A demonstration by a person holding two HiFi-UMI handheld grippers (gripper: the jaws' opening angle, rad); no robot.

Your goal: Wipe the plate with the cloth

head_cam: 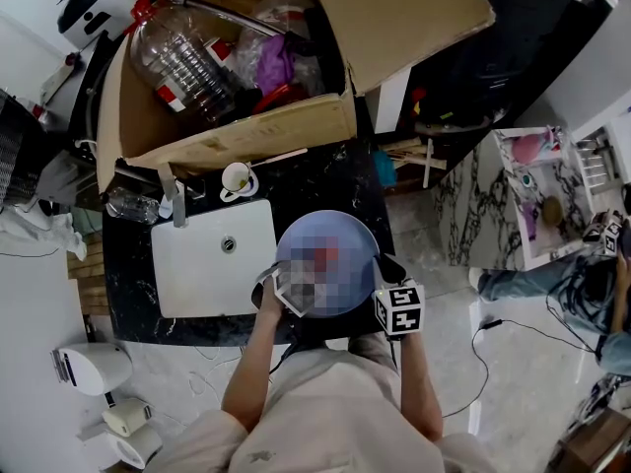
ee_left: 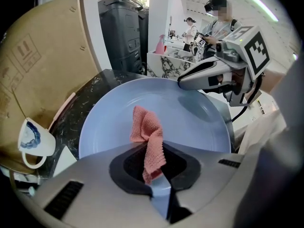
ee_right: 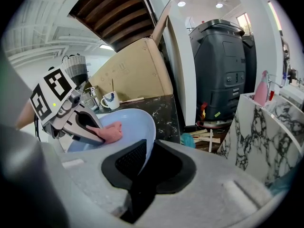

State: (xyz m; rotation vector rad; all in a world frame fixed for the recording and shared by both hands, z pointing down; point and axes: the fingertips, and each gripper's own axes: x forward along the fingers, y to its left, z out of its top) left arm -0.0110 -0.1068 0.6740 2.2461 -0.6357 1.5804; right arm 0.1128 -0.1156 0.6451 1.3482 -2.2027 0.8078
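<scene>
A pale blue plate (ee_left: 190, 122) (ee_right: 135, 125) (head_cam: 350, 230) is held tilted above the black counter. My right gripper (ee_right: 142, 167) (head_cam: 386, 289) is shut on its rim, the edge running between the jaws. My left gripper (ee_left: 154, 175) (head_cam: 276, 289) is shut on a pink knitted cloth (ee_left: 148, 139) (ee_right: 111, 133), which lies pressed against the plate's face near its middle. In the head view the plate's centre is covered by a mosaic patch.
A white sink basin (head_cam: 212, 259) sits left of the plate. A white mug with blue print (ee_left: 33, 141) (head_cam: 237, 178) stands behind it. A big cardboard box (head_cam: 246, 131) with a plastic bottle (head_cam: 182, 62) fills the counter's back. A marble-patterned stand (ee_right: 266, 127) is at the right.
</scene>
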